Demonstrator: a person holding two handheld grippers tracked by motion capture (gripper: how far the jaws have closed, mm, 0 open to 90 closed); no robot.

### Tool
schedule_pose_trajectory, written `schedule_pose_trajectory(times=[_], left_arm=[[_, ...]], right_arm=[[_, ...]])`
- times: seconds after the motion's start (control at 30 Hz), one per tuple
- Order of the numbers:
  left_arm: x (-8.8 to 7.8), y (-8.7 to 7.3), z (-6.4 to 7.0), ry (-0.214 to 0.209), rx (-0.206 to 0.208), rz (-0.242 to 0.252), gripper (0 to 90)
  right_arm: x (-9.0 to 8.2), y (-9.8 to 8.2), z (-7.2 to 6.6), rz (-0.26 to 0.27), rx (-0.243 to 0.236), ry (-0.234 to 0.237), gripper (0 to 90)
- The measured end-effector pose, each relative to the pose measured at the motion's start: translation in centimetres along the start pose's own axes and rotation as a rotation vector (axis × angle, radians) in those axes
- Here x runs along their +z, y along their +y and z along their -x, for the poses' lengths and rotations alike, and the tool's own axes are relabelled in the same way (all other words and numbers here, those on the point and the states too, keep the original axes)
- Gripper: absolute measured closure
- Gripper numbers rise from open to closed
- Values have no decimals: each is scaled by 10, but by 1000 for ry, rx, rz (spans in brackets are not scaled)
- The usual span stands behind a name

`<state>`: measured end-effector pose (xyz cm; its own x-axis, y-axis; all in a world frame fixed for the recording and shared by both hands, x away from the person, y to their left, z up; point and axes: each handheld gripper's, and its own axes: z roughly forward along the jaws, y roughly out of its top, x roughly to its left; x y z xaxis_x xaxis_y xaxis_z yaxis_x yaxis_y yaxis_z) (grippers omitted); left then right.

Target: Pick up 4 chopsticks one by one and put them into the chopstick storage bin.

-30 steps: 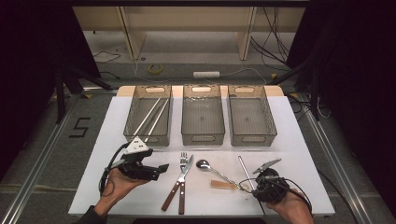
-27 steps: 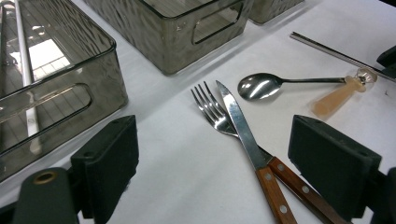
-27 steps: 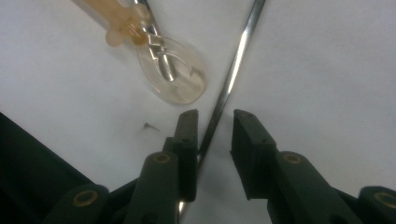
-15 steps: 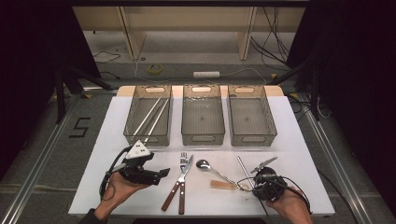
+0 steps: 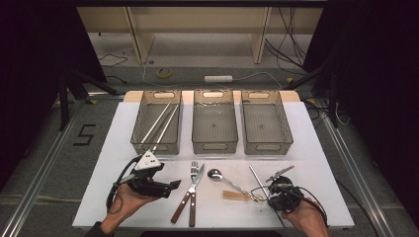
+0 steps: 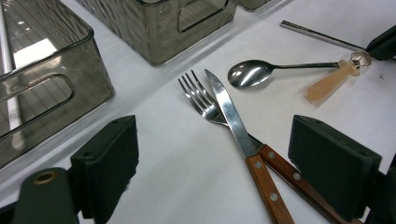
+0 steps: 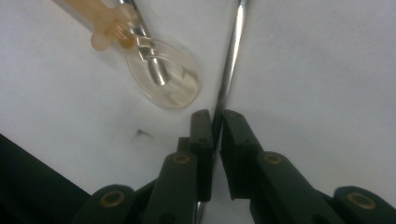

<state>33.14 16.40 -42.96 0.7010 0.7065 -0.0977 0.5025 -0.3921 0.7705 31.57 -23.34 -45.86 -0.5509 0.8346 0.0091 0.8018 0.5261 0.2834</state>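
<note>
High view: the metal chopstick [image 5: 258,181] lies on the white bench [image 5: 316,148] at near right, long axis running from far-left to near-right, its near end under the right gripper [image 5: 273,193]. The right hand [image 5: 301,219] is plainly the nearer one; the left gripper [image 5: 170,186] is held well apart at near left, pointing right toward the fork [image 5: 193,190] and knife [image 5: 185,197]. Two chopsticks [image 5: 160,124] are already seen in the left bin [image 5: 141,126]; the middle bin [image 5: 214,146] and right bin [image 5: 265,146] look empty, so the left bin is judged the likely target.

Left gripper view: the jaws stand wide, nothing between them. Fork and knife lie crossed on the bench just ahead, the metal spoon [image 6: 254,73] farther off with its handle end touching the clear plastic spoon [image 6: 327,84].

Right gripper view: the jaws have just been closing and are now narrow, clamped on the chopstick [image 7: 231,56], which runs straight out between the pads along the jaw axis and away up the frame. The clear spoon's bowl [image 7: 166,77] sits just left of the jaw tips, apart from them. A lift looks like the next call; being gripped at one end, the stick may droop or swivel.
</note>
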Motion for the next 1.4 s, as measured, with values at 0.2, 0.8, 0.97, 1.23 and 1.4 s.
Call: schedule_pose_trajectory(times=[0.2, 0.8, 0.97, 1.23, 1.4], left_arm=[[0, 0, 1, 0, 2, 0, 156], [0, 0, 3, -1, 13, -7, 156], [0, 0, 2, -2, 14, -7, 156], [0, 0, 2, -4, 11, -3, 156], [0, 0, 2, -5, 11, -5, 156]], right_arm=[[0, 0, 0, 4, 3, -4, 844], [1, -3, -2, 29, 12, -20, 848], [0, -4, -1, 36, 16, -12, 863], [-1, -4, 3, 41, 14, 15, 866], [-6, -3, 7, 71, 2, 23, 867]])
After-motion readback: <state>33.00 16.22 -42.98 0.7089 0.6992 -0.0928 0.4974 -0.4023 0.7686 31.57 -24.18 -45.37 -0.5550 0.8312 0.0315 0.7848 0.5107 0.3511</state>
